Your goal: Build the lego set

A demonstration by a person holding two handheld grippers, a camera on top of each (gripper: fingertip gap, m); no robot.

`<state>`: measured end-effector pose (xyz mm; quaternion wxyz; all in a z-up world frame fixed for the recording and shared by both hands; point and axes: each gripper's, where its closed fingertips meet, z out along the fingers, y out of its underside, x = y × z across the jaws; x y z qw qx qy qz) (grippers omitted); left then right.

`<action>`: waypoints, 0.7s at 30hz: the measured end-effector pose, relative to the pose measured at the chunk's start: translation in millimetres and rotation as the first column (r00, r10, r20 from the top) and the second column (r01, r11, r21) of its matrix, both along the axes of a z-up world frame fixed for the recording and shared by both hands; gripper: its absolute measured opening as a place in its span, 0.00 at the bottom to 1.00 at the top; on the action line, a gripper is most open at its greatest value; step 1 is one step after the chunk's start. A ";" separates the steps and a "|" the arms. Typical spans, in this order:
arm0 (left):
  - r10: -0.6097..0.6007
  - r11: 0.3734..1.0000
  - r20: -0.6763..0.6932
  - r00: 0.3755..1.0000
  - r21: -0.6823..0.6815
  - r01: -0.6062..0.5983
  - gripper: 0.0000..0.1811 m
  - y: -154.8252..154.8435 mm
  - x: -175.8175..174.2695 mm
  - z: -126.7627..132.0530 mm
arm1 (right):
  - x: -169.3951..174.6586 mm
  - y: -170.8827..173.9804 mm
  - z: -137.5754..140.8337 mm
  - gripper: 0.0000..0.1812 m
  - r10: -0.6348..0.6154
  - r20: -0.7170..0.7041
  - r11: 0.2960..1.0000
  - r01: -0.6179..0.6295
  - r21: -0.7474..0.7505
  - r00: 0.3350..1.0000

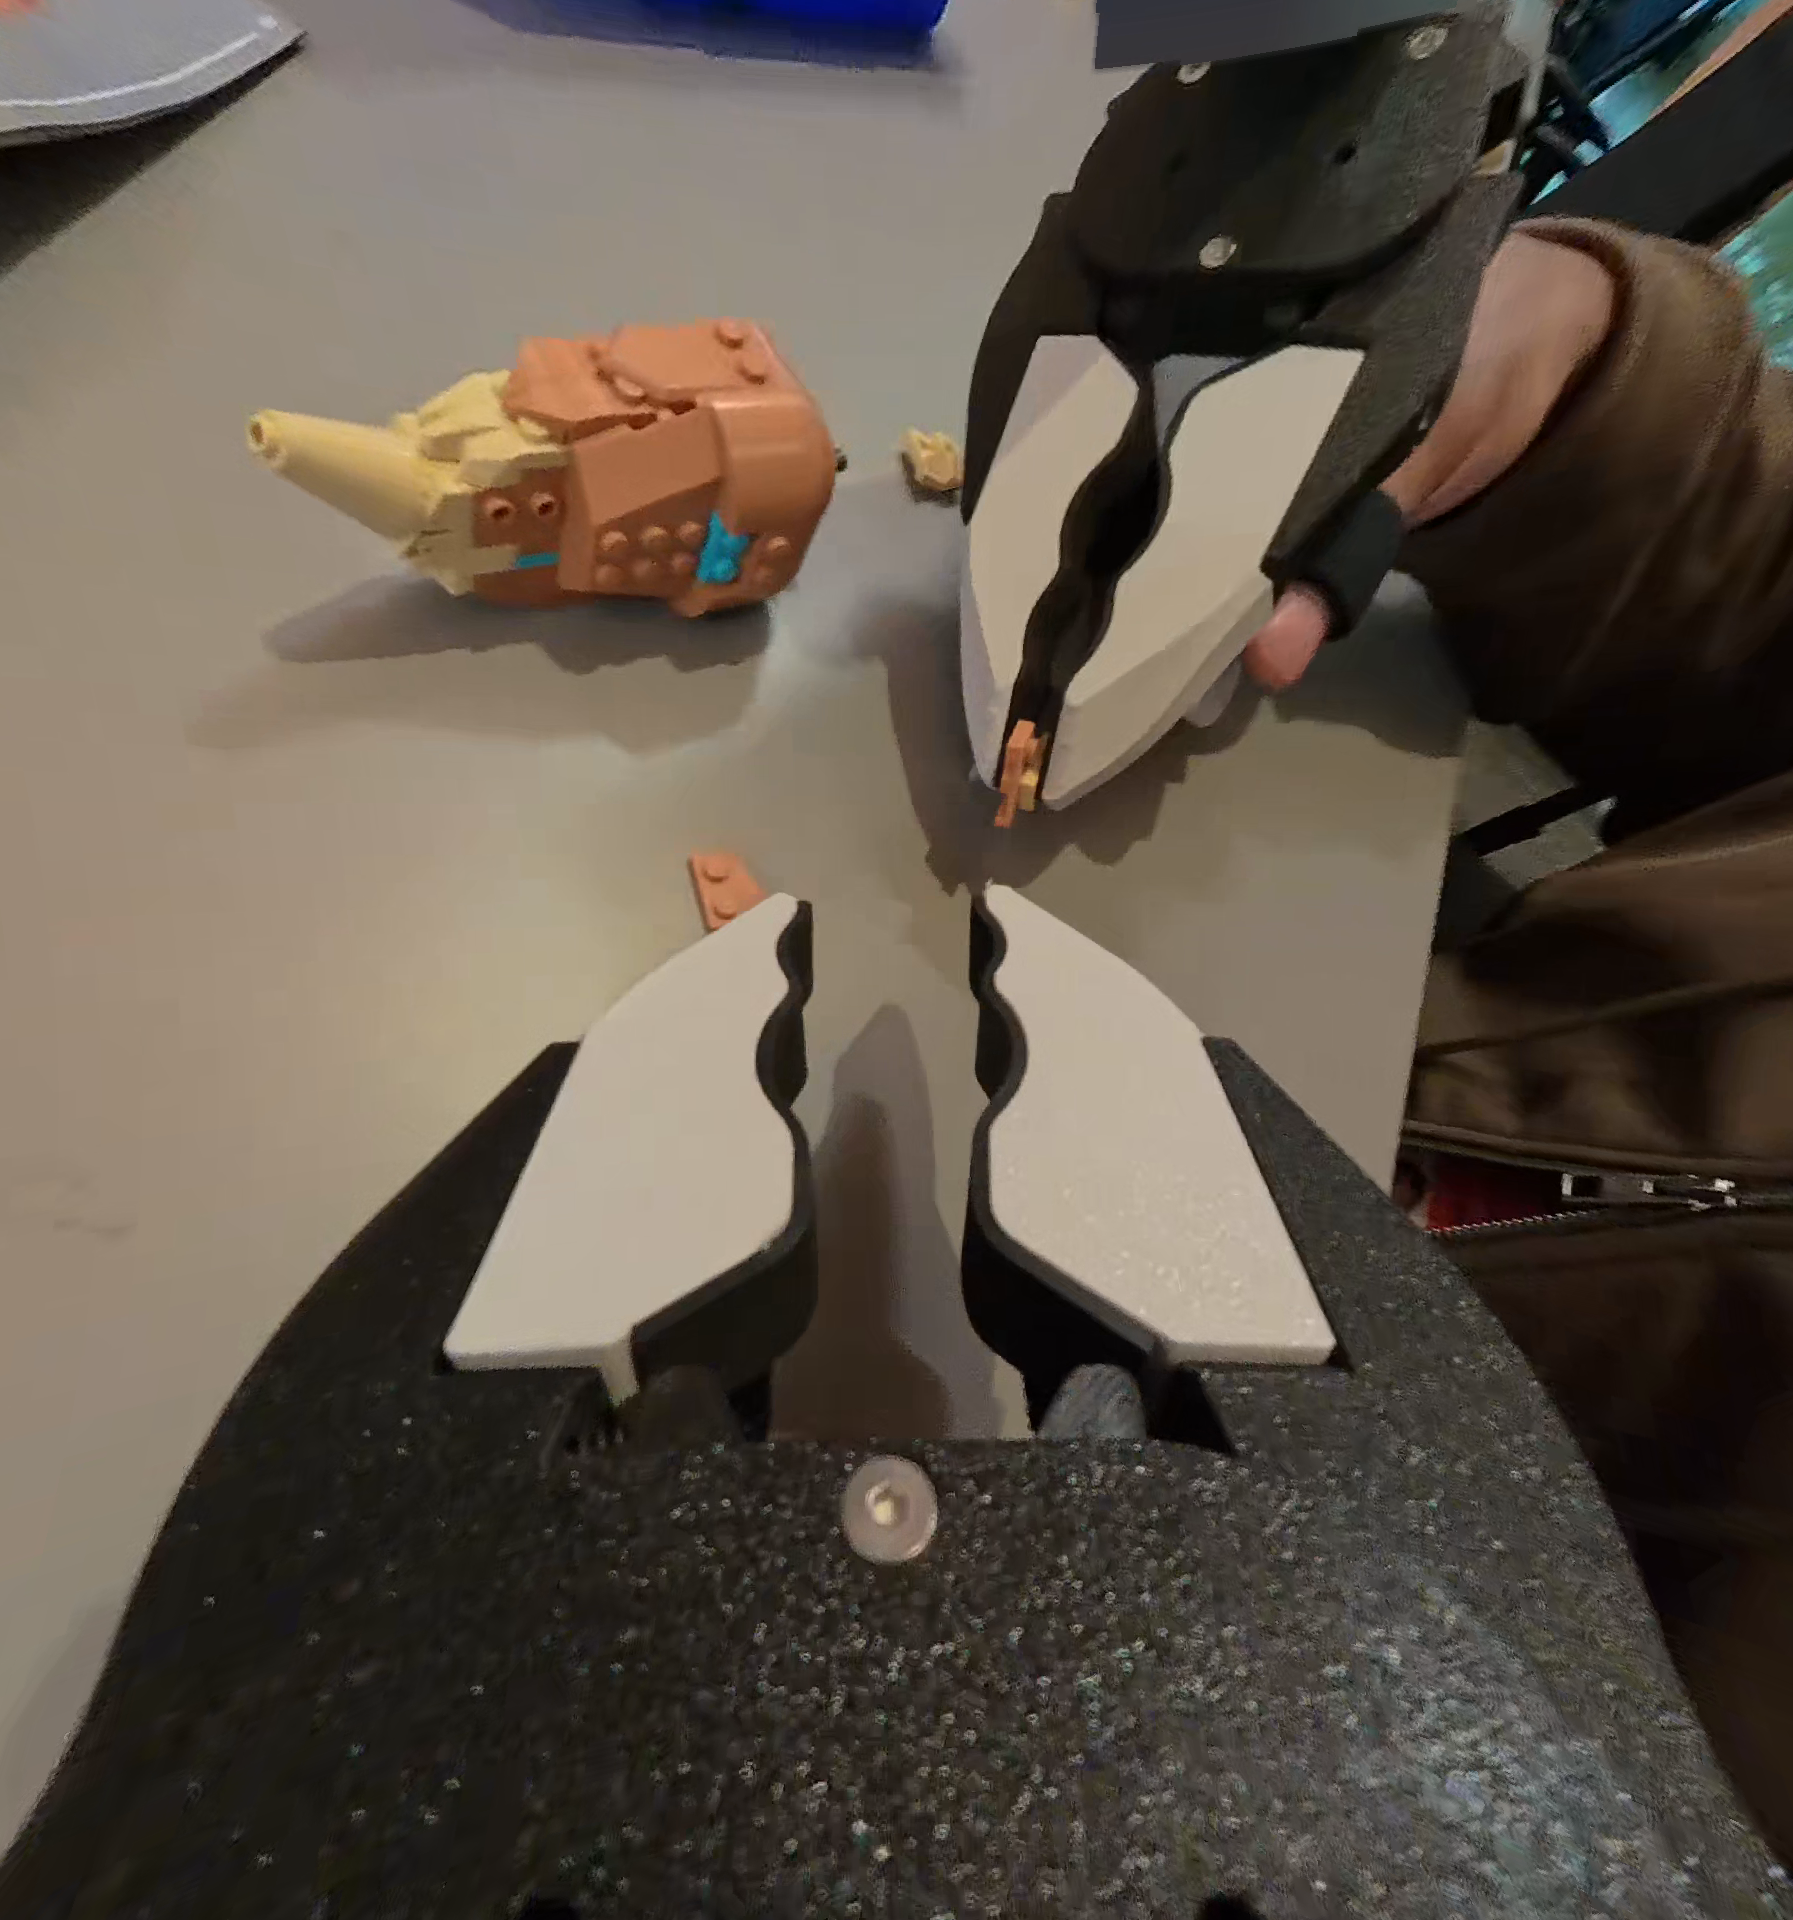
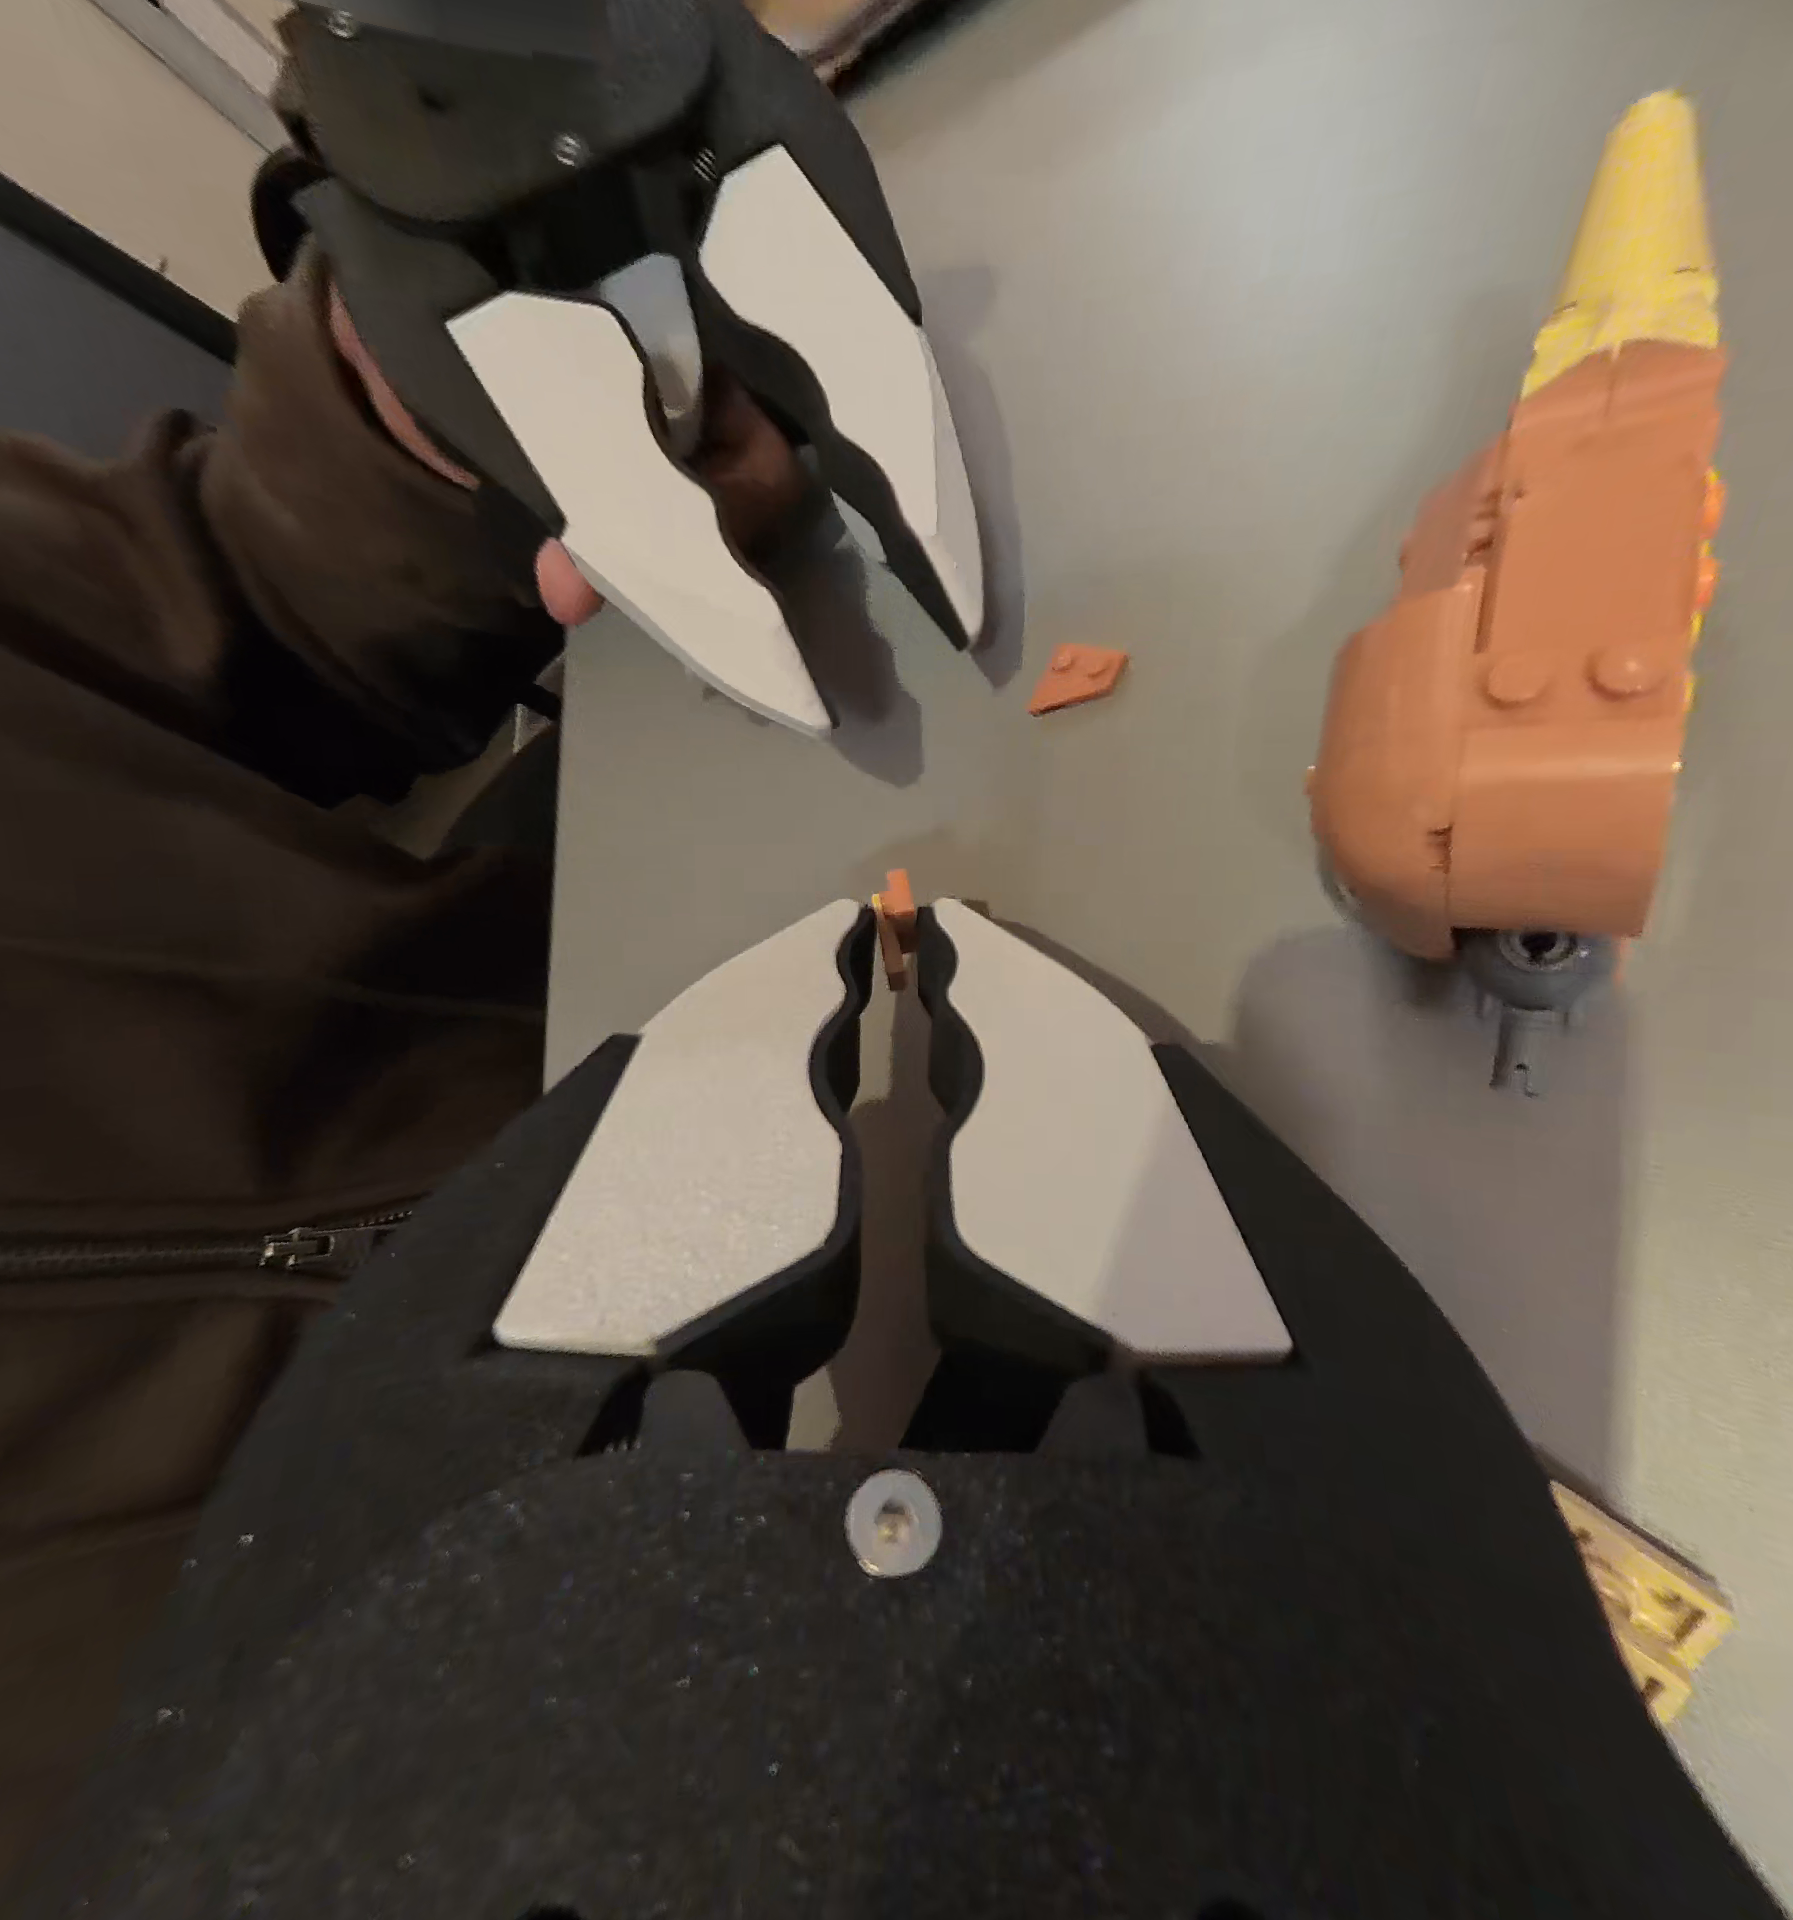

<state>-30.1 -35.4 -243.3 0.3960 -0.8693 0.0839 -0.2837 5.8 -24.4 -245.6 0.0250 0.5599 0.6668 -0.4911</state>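
Note:
A brown and tan lego model [image 1: 559, 488] with a cone-shaped horn lies on its side on the grey table; it also shows in the right wrist view [image 2: 1526, 665]. My left gripper [image 1: 887, 904] is open and empty, just above the table, with a loose brown wedge plate [image 1: 723, 883] right by its left fingertip. That plate also shows in the right wrist view [image 2: 1077, 678]. My right gripper [image 2: 897, 909] is shut on a small orange-brown lego piece [image 2: 894, 925], held tip to tip with the left gripper. The same piece shows in the left wrist view [image 1: 1020, 767].
A small tan piece [image 1: 931, 457] lies behind the right gripper. A tan lego part [image 2: 1650, 1621] sits at the right edge. A dark mat [image 1: 92, 73] and a blue object [image 1: 798, 21] lie at the far side. The table edge [image 1: 1432, 987] is close, beside a person's brown jacket [image 1: 1650, 1143]. Left tips to right tips: about 5 cm. The blue object [image 1: 798, 21] is about equally far from each gripper, around 35 cm.

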 end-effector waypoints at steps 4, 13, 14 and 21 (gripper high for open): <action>0.015 1.000 -0.107 0.994 0.009 -0.014 0.17 6.7 -8.4 -6.0 | -1.8 10.9 -15.5 0.04 -0.048 0.045 0.989 0.041 0.144 0.998; -0.012 1.000 -0.255 0.967 0.009 0.015 0.19 8.0 -20.6 -15.6 | -3.1 23.2 -14.3 0.13 -0.090 0.001 0.976 0.088 0.198 0.996; -0.017 1.000 -0.264 0.964 0.006 0.019 0.19 7.4 -21.2 -16.7 | -1.6 24.8 -13.9 0.14 -0.090 -0.008 0.975 0.090 0.205 0.996; -0.052 0.999 -0.328 0.943 -0.011 0.051 0.18 8.2 -20.5 -22.8 | -1.4 27.2 -5.7 0.13 -0.083 -0.076 0.973 0.097 0.208 0.994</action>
